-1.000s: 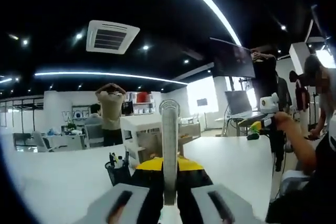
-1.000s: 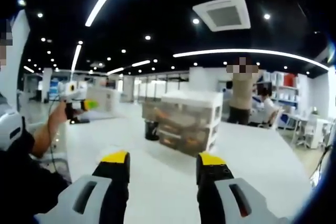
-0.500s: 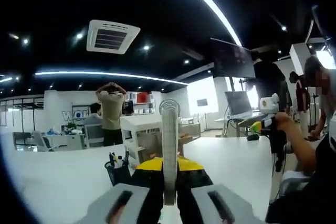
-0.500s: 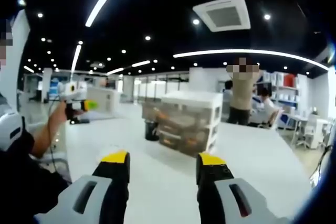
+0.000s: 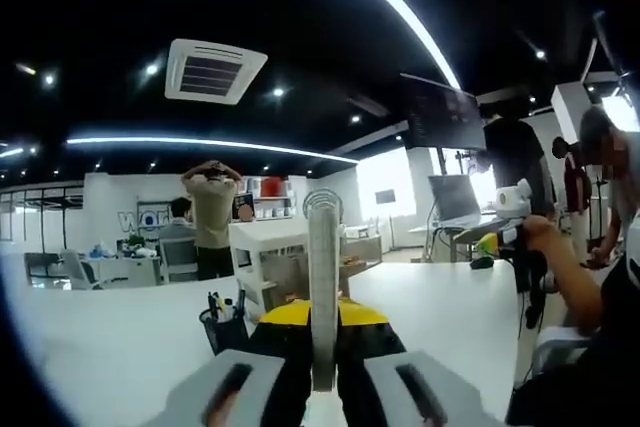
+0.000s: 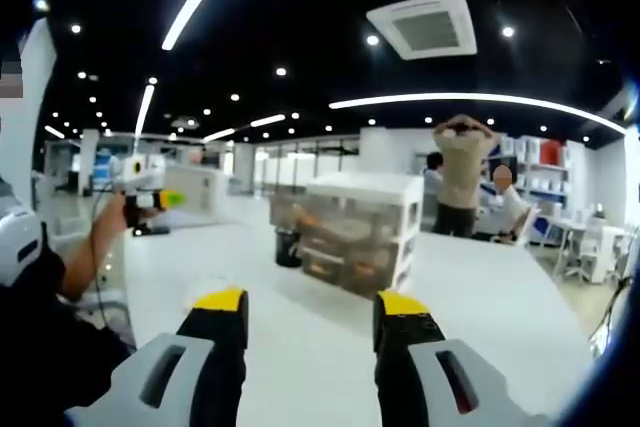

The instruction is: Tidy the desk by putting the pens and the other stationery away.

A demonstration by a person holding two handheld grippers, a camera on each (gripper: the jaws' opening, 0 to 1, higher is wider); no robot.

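Risk of dropping: left gripper (image 5: 322, 347) clamped on a thin pale strip (image 5: 322, 287), possibly a ruler, held upright well short of the pen cup (image 5: 226, 327) and drawer unit (image 5: 275, 267). Right gripper (image 6: 310, 332) parted, holding nothing above the desk (image 6: 480, 297). Could slip or pivot if tilted.
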